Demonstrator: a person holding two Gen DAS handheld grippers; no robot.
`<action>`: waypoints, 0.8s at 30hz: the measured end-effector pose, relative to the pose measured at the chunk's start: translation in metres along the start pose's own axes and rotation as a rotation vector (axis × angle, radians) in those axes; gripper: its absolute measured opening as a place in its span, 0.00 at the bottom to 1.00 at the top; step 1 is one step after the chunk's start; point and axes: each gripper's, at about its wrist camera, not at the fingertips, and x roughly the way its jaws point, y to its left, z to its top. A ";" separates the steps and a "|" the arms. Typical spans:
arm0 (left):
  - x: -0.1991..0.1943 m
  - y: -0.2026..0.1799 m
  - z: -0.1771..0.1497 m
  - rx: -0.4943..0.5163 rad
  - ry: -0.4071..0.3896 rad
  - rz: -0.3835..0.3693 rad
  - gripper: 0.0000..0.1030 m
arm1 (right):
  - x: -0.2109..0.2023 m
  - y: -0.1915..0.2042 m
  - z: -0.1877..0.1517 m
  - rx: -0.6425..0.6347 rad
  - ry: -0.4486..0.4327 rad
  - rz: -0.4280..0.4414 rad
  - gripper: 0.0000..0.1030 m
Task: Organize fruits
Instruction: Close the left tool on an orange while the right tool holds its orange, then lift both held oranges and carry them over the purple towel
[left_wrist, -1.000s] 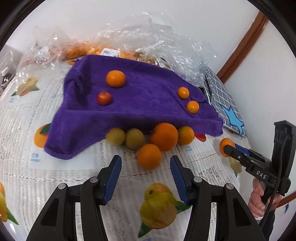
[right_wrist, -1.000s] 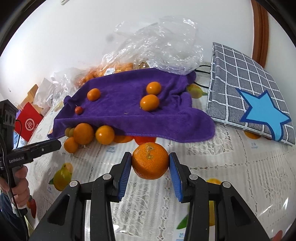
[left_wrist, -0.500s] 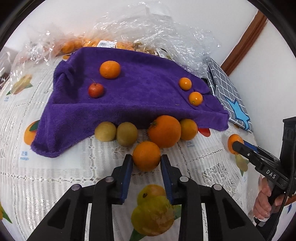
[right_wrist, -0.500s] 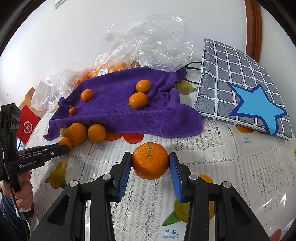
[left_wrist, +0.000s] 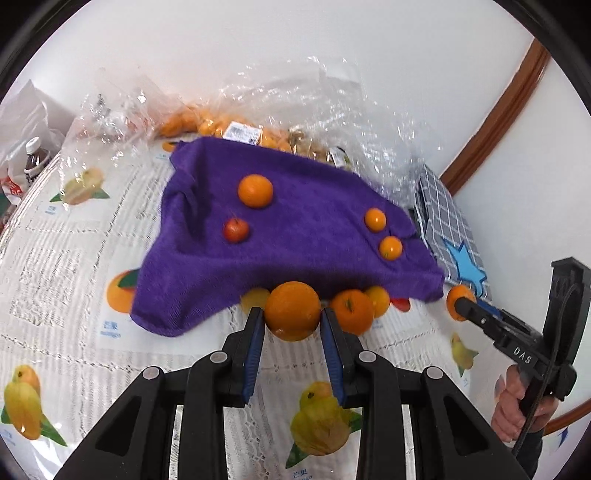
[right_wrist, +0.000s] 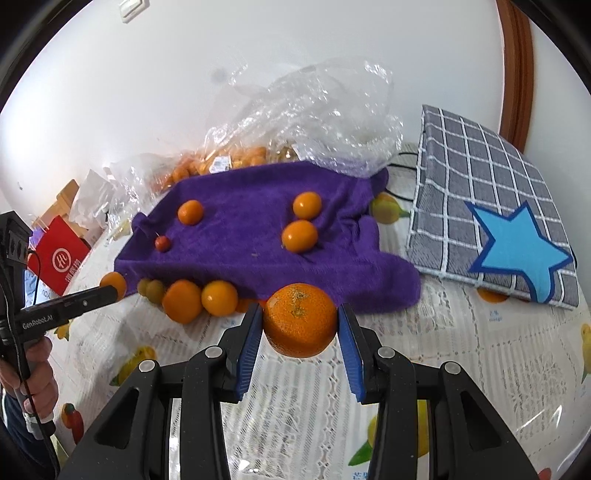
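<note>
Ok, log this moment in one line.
left gripper: shut on orange | right gripper: shut on orange | purple towel: four fruits

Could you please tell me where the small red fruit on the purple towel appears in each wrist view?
Left wrist view: the small red fruit lies left of centre on the purple towel, below-left of an orange.
Right wrist view: the fruit sits near the towel's left edge.
Shared landmark: the grey checked cushion with the blue star.

My two wrist cameras look steeply down along my tongs, close over the desk; both share the purple terry towel (left_wrist: 295, 236) (right_wrist: 255, 236).
</note>
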 end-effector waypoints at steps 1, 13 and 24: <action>-0.002 0.001 0.002 -0.001 -0.005 0.003 0.29 | -0.001 0.002 0.001 -0.003 -0.003 0.000 0.40; -0.012 0.006 0.015 -0.013 -0.036 0.001 0.29 | -0.004 0.006 0.011 -0.014 -0.018 -0.005 0.40; -0.021 0.001 0.045 -0.001 -0.079 0.007 0.29 | -0.010 0.004 0.034 -0.016 -0.062 -0.002 0.40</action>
